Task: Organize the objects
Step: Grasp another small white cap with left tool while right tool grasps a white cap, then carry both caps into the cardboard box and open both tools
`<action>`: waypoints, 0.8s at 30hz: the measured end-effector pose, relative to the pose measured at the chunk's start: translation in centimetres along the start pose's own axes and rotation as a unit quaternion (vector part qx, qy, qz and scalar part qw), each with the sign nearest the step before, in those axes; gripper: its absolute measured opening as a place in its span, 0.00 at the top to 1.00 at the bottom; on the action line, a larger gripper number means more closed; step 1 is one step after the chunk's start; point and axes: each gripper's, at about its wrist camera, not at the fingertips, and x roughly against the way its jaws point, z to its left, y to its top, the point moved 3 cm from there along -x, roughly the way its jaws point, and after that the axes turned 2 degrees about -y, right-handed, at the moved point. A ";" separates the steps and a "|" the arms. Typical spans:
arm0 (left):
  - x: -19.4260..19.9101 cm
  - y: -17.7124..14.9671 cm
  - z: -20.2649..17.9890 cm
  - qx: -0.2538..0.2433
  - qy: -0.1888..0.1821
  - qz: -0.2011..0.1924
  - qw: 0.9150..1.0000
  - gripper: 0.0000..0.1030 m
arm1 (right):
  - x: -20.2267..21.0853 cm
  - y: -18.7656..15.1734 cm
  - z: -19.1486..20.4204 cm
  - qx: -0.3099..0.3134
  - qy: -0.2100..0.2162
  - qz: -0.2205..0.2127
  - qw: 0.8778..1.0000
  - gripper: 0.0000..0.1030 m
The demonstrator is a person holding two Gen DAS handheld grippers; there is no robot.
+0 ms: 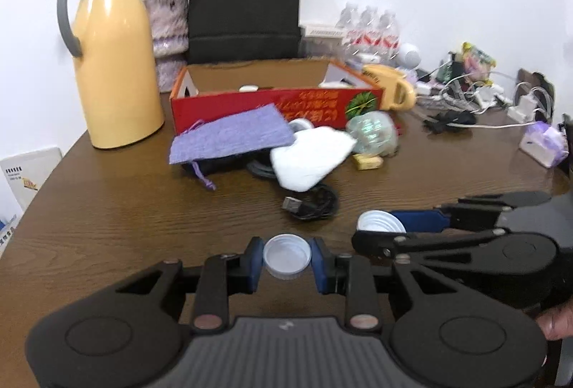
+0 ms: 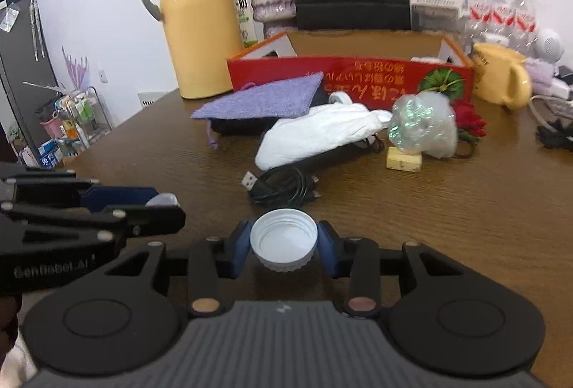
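A small white bottle cap (image 1: 286, 259) sits open side up between the blue pads of my left gripper (image 1: 286, 253), which is shut on it just above the brown table (image 1: 125, 216). To its right, my right gripper (image 1: 376, 226) grips a second white cap (image 1: 379, 222). In the right wrist view that wider threaded cap (image 2: 284, 243) is pinched between the blue pads of the right gripper (image 2: 284, 239). The left gripper (image 2: 164, 205) shows at the left edge with its cap (image 2: 164, 200) half hidden.
A coiled black USB cable (image 2: 283, 189) lies just ahead of the grippers. Behind it are a white cloth (image 2: 315, 135), a purple pouch (image 2: 261, 97), a crumpled plastic bag (image 2: 424, 126) and an open red box (image 2: 358, 80). A yellow thermos (image 1: 114, 58) stands at the left and a yellow mug (image 2: 501, 80) at the right.
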 end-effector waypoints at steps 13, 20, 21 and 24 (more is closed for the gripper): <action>4.4 -4.3 -3.7 -0.004 -0.040 0.022 0.999 0.74 | 10.4 -5.6 -1.1 -0.049 -0.024 -0.018 0.998 0.60; 1.4 3.1 -0.5 -0.007 -0.061 -0.010 0.998 0.74 | 8.7 0.7 -2.5 -0.037 0.015 -0.045 0.998 0.60; 0.6 4.9 0.3 0.000 -0.065 -0.015 0.998 0.74 | 8.1 2.9 -2.8 -0.028 0.033 -0.055 0.998 0.60; -3.4 11.0 2.9 0.010 -0.066 -0.020 0.998 0.74 | 4.5 10.0 -4.3 -0.017 0.048 -0.071 0.996 0.60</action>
